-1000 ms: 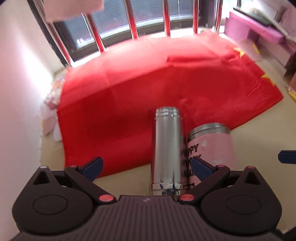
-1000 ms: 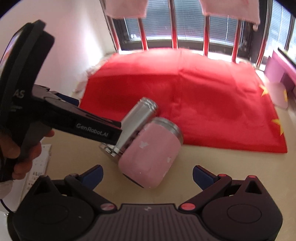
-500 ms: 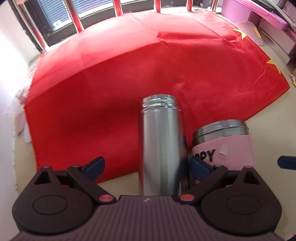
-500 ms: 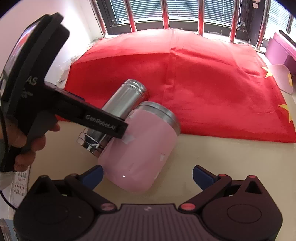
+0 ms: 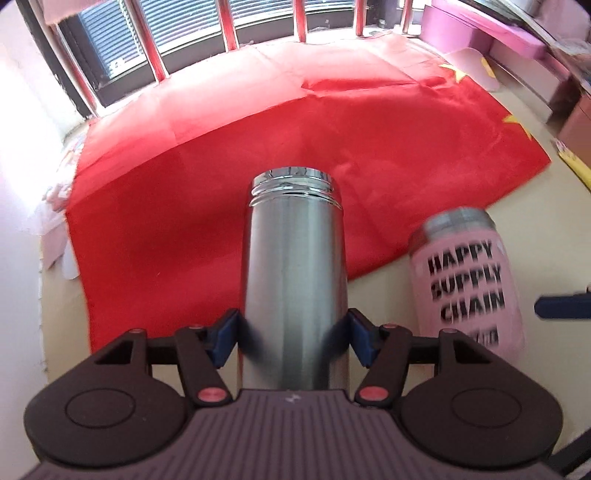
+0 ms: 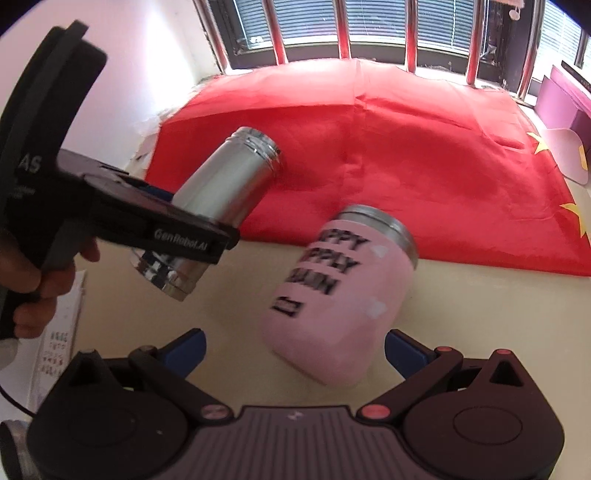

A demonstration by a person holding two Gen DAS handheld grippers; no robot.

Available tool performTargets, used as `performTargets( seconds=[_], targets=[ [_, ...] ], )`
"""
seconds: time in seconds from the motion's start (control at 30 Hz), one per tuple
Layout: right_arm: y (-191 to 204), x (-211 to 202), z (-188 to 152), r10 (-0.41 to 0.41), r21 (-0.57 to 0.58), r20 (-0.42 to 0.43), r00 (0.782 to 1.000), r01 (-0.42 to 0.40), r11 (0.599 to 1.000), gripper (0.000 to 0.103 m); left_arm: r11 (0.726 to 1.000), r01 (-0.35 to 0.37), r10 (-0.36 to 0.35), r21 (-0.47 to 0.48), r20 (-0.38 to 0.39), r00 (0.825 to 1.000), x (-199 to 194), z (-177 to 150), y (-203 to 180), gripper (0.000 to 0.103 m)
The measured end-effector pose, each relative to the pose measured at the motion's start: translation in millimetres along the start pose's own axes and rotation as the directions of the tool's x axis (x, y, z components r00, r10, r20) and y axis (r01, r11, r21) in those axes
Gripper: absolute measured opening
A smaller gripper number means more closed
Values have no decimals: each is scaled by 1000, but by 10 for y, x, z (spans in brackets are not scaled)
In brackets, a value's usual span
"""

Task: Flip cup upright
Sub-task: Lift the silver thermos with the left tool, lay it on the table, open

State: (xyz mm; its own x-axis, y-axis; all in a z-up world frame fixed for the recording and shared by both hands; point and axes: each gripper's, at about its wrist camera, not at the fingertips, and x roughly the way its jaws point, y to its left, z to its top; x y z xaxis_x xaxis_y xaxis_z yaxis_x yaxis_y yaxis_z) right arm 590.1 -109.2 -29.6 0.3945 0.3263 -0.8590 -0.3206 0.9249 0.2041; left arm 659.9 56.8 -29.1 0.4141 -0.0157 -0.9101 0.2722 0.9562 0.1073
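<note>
Gripped between the blue pads of the left gripper point(image 5: 293, 334) is the steel cup point(image 5: 293, 266), clamped on both sides low on its body. From the right wrist view that cup point(image 6: 221, 199) is tilted, its threaded open mouth pointing up and away over the red flag point(image 6: 406, 147) and its stepped base hanging clear above the beige tabletop point(image 6: 480, 314). Bare table lies under the base. The flag's near hem runs just behind both cups and covers the far part of the table up to the barred window point(image 6: 369, 33). The side of the left gripper point(image 6: 177, 236) reads "GenRobot.AI", and letters ending "AS" show on its dark housing; the rest of that word is cut off by the frame edge.

Further right, the pink cup point(image 6: 343, 295) lies on its side on the bare table, steel rim toward the flag and touching or just short of its hem, well apart from the steel cup. Its black lettering is blurred; from the left wrist view it point(image 5: 469, 280) reads "HAPPY SUPPLY CHAIN", with a lowest line too smeared to make out. The right gripper point(image 6: 293, 349) sits just behind the pink cup's base with its jaws spread wide, holding nothing. Pink furniture point(image 6: 565, 92) stands at the far right edge
</note>
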Motion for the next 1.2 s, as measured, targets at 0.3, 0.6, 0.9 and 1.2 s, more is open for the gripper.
performTargets(
  seconds=[0.3,0.6,0.9,1.2],
  targets=[
    [230,-664,-292,0,-40,91,996,4,999,103,997,-27,21,73,88,996,-810,-329,-364,63],
    [435,-1433,-1031,-5,-105,217,976,29,994,103,993,-26,5,113,188,982,-1613,-1051,-984,63],
    [452,-1649,-1867,-20,-127,204,979,46,991,103,995,1,-14,100,129,991,-1560,-1838,-1507,63],
    [293,-1699,-2477,-74,-149,222,972,109,983,103,995,12,-17,99,50,999,-1184,-2239,-1711,63]
  ],
)
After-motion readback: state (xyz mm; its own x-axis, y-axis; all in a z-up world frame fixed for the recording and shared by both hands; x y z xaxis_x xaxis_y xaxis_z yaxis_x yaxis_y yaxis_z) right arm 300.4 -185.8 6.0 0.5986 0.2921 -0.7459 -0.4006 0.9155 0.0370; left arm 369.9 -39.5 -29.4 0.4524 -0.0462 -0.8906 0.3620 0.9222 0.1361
